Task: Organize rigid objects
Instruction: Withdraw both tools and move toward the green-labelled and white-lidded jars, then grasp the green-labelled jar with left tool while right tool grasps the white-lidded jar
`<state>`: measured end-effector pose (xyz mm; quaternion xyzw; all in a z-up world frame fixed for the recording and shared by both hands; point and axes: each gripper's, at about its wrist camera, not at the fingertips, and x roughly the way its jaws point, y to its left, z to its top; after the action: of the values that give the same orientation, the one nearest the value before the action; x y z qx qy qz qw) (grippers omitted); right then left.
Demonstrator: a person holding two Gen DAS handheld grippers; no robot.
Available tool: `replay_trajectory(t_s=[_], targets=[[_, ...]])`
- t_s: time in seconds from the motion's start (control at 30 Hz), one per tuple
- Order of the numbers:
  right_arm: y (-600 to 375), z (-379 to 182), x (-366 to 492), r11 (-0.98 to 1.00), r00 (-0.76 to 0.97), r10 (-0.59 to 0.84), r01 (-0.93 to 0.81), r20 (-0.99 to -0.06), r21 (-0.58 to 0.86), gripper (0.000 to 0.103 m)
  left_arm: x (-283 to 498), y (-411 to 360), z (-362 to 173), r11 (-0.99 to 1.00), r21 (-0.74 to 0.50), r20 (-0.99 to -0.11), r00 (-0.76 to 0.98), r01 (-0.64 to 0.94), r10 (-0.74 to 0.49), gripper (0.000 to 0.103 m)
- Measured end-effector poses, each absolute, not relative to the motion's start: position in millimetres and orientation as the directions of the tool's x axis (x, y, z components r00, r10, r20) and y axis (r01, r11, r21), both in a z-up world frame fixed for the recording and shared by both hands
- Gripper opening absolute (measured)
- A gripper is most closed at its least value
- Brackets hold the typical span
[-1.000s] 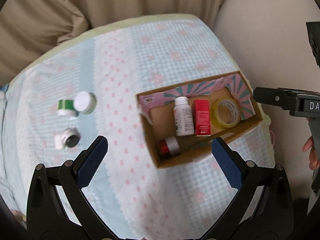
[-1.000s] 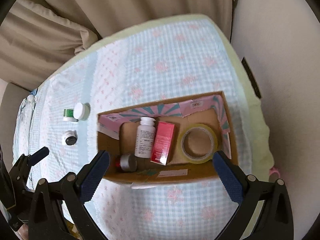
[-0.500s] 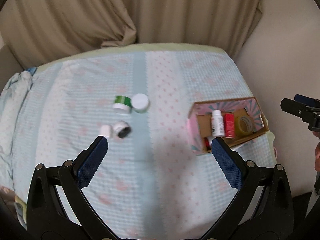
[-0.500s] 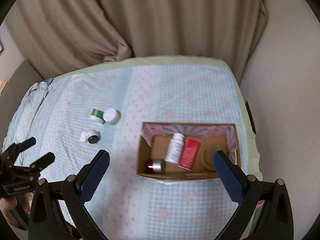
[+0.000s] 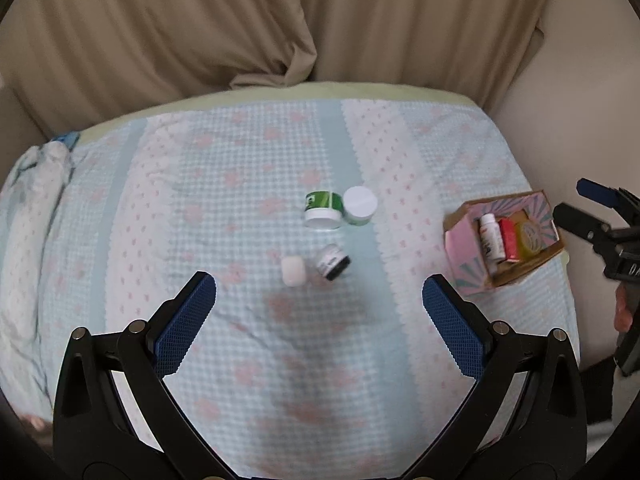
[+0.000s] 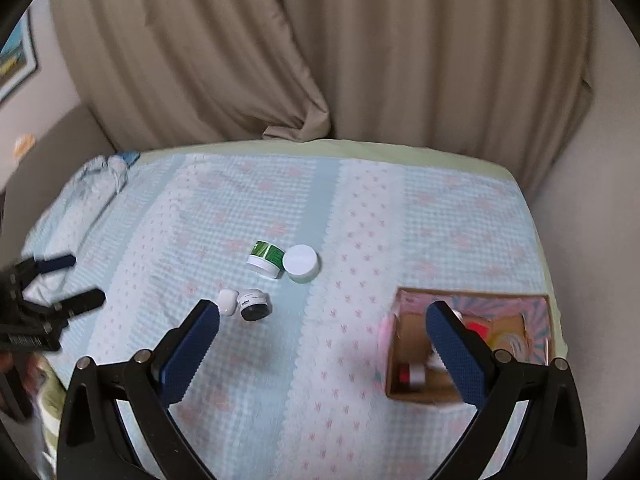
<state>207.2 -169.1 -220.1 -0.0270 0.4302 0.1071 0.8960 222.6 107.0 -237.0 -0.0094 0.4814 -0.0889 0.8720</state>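
Note:
A cardboard box lies at the right of the bed, holding a white bottle, a red carton, a tape roll and a small red-capped item. Loose on the quilt mid-bed are a green-labelled jar, a white-lidded jar, a black-mouthed small jar and a white cap. My left gripper hangs open above the quilt, near the small jar. My right gripper is open too, between the jars and the box.
The bed wears a pale blue and pink checked quilt with a green edge. Beige curtains hang behind it, and a wall runs along the right. Bunched cloth lies at the far left corner.
Both grippers have pulled back and up from the box and swung left, so the loose jars now sit mid-view and the box has slid to the right. Nothing was picked up.

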Motion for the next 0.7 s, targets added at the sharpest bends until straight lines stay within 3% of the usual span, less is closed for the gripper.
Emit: replay_trajectory(t_s=[0.2,0.43,0.7], targets=[[-122.5,-263.1,238.4,0.952,0.597,0.155,-0.302,-0.787,-0.042,0.103,296.4,127.9,-290.4,0.963,-0.159,-0.877,0.418,0.216,-0.238,0.103],[-89.0,-339.1,287.7,0.877,0.516,0.166,-0.467,-0.840,-0.113,0.103,382.4,99.5,-361.6,0.936,-0.236,-0.913,0.270,0.260,-0.305,0.103],[-87.5,-422.4,363.2,0.812,0.435,0.186,-0.573,-0.881,-0.111,0.103,457.0,65.6,-459.1,0.935,-0.283,-0.939,0.138,0.214,-0.316,0.103]])
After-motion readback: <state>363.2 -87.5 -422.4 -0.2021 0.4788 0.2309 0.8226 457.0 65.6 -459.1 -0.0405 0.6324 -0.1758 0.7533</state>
